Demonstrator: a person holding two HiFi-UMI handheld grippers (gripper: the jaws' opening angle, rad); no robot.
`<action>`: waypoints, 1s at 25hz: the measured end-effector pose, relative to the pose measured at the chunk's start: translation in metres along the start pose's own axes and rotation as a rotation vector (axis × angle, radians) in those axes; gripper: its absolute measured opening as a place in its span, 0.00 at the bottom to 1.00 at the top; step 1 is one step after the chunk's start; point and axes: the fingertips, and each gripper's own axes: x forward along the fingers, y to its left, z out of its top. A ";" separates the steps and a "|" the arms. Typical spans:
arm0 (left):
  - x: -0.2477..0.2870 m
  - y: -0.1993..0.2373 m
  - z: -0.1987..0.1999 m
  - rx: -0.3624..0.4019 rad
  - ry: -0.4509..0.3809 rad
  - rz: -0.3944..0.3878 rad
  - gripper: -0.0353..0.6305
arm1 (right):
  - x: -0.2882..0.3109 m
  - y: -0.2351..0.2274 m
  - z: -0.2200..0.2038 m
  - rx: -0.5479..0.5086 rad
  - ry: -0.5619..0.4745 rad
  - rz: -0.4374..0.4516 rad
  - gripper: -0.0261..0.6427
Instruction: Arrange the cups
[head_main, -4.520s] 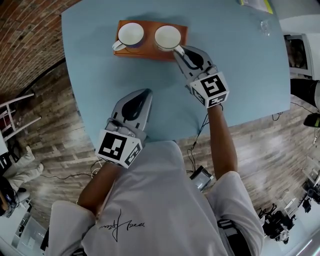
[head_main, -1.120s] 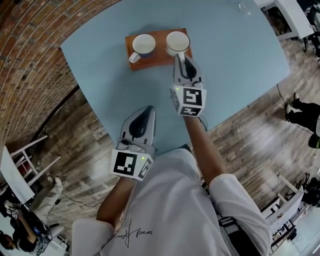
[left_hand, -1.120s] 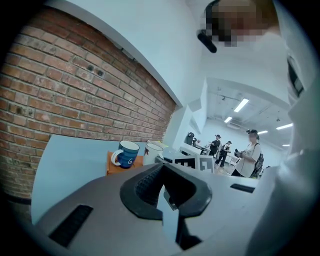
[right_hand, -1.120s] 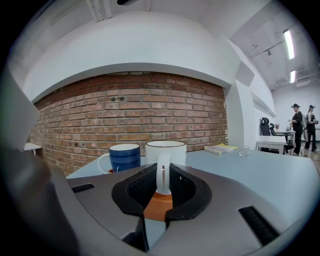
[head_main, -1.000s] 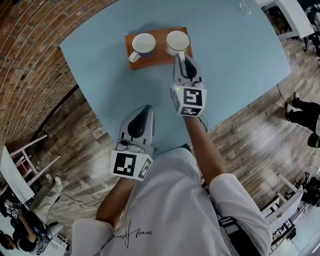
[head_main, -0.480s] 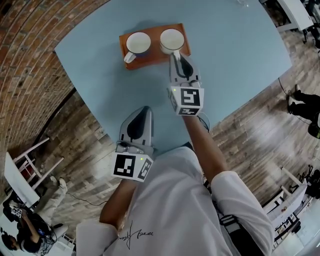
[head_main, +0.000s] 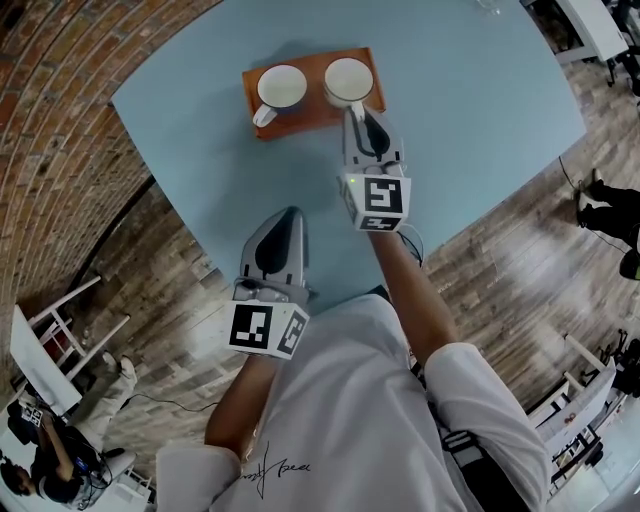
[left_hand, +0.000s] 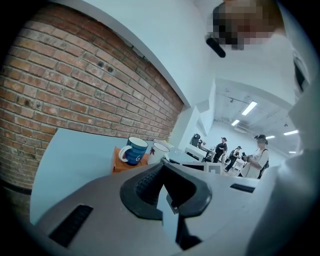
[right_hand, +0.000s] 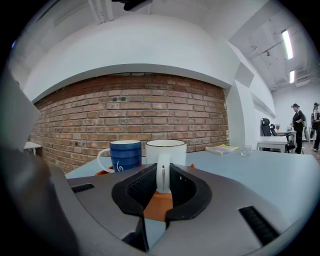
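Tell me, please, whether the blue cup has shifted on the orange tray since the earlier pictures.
No. The blue cup still stands on the left half of the orange tray, handle toward its near left corner, as before.

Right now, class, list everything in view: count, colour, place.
table: one, light blue, centre of view
tray: one, orange, table's far side
blue mug: one, blue, left on the tray
white mug: one, white, right on the tray
glass: one, clear, table's far end
booklet: one, yellowish, beside the glass
left tool: one, grey, shut and empty, above the table's near edge
right tool: one, grey, closed on the white mug's handle
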 end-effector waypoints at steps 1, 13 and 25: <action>0.000 0.000 0.000 -0.002 -0.001 0.000 0.06 | 0.000 0.000 0.000 0.002 -0.002 -0.001 0.14; -0.002 0.000 -0.004 -0.005 0.003 0.005 0.06 | 0.001 -0.001 -0.001 0.011 0.000 -0.007 0.14; -0.009 -0.001 -0.009 -0.015 -0.012 0.022 0.06 | -0.008 0.005 0.004 0.005 0.012 0.035 0.16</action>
